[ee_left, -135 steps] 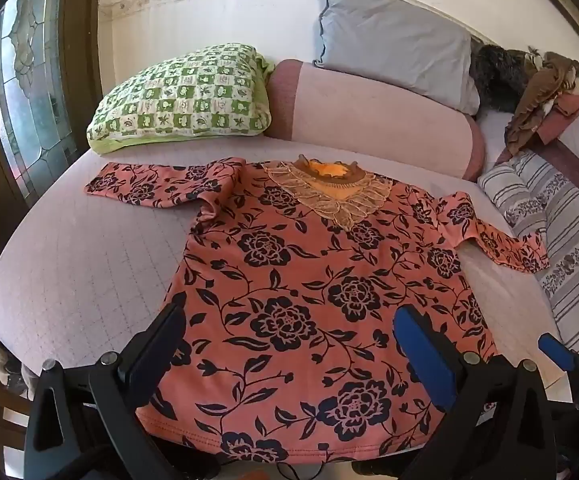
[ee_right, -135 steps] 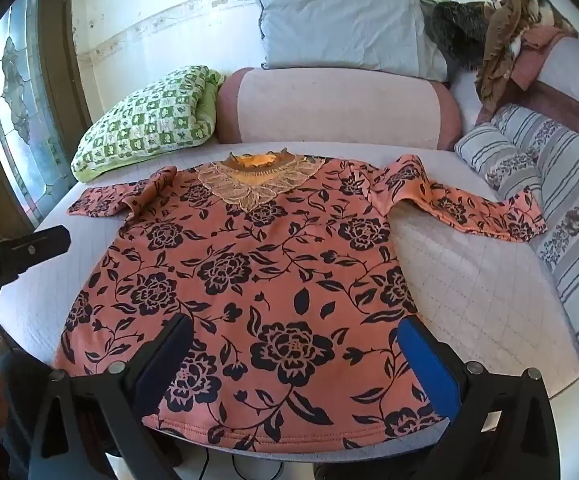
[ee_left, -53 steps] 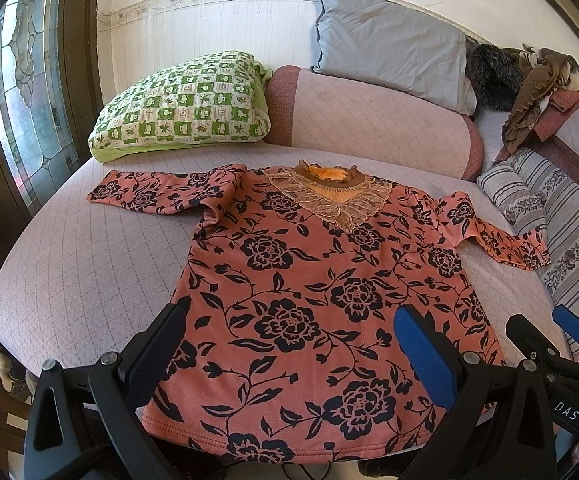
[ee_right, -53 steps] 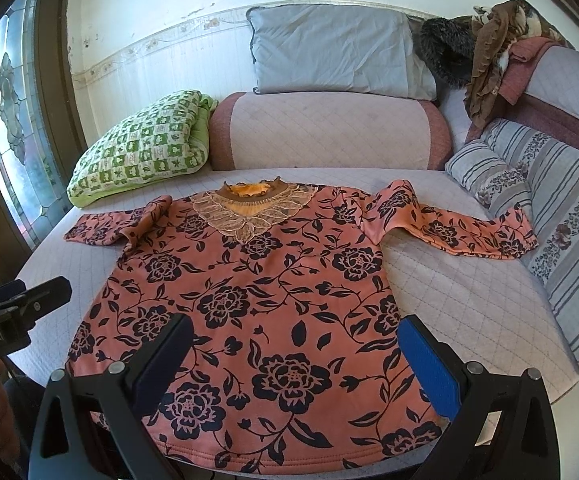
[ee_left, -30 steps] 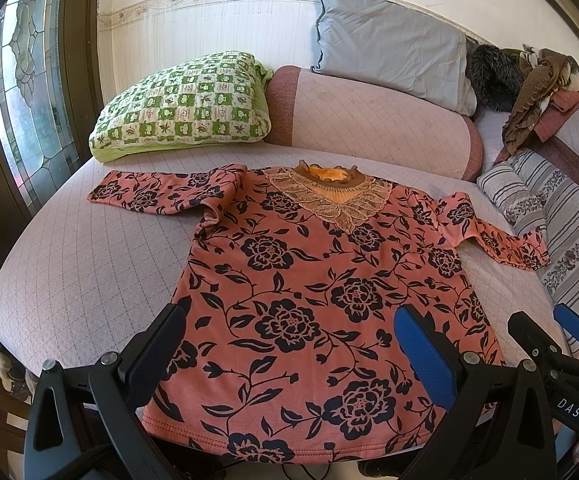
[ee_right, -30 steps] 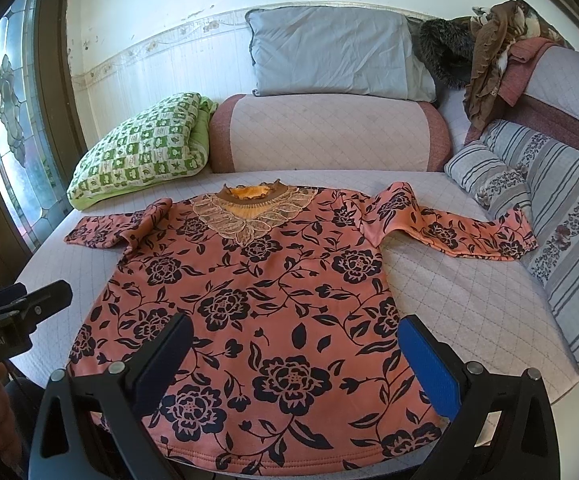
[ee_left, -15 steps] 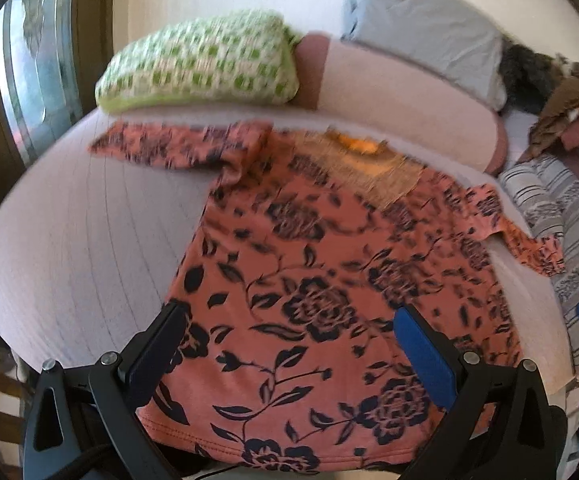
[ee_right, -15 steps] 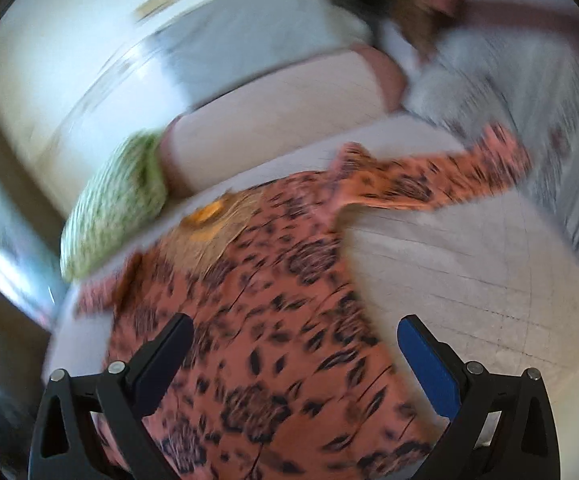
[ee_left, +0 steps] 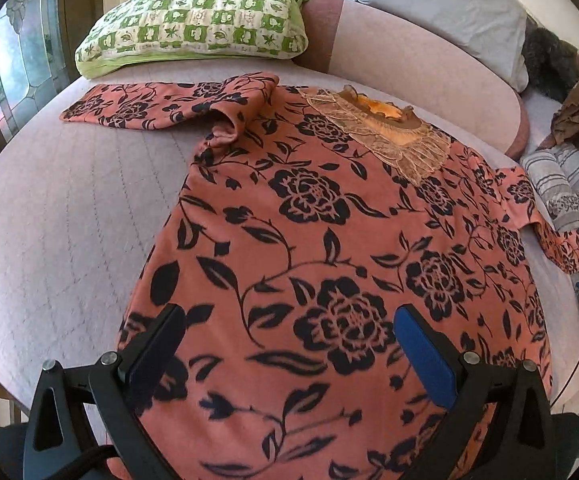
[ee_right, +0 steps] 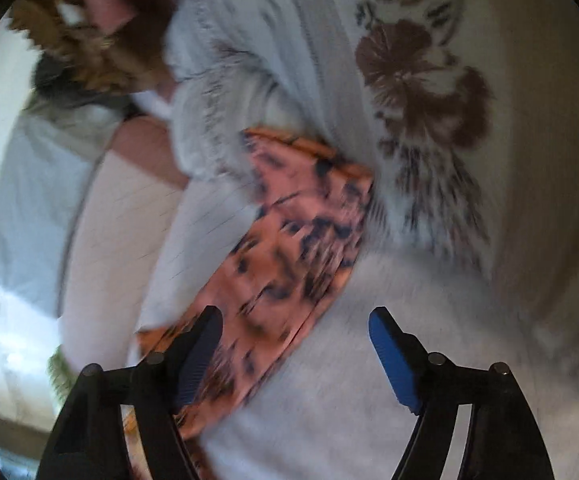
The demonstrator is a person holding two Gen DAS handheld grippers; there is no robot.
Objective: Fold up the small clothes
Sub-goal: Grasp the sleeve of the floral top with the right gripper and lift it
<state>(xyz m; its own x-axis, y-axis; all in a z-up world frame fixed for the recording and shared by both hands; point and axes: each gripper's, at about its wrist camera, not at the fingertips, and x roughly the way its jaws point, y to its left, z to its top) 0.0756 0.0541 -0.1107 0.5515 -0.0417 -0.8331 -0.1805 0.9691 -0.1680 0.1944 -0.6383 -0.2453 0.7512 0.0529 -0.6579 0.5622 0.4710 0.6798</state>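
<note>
While my right gripper (ee_right: 293, 344) closes its jaws, nothing yet pinched, the top's sleeve (ee_right: 289, 248) runs lengthwise ahead, slightly left, on the bed (ee_right: 329, 400); my left gripper (ee_left: 289, 344) hovers agape over the hem.

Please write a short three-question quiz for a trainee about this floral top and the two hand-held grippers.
1. True or false: the floral top is already folded in half.
2. Which part of the top lies ahead of the right hand-held gripper? A) collar B) sleeve C) hem
3. What lies beyond the top's outstretched sleeve in the left wrist view?

Key:
1. False; it lies spread flat on the bed.
2. B; the sleeve end, jaws closing, nothing gripped yet.
3. The green checked pillow.
</note>
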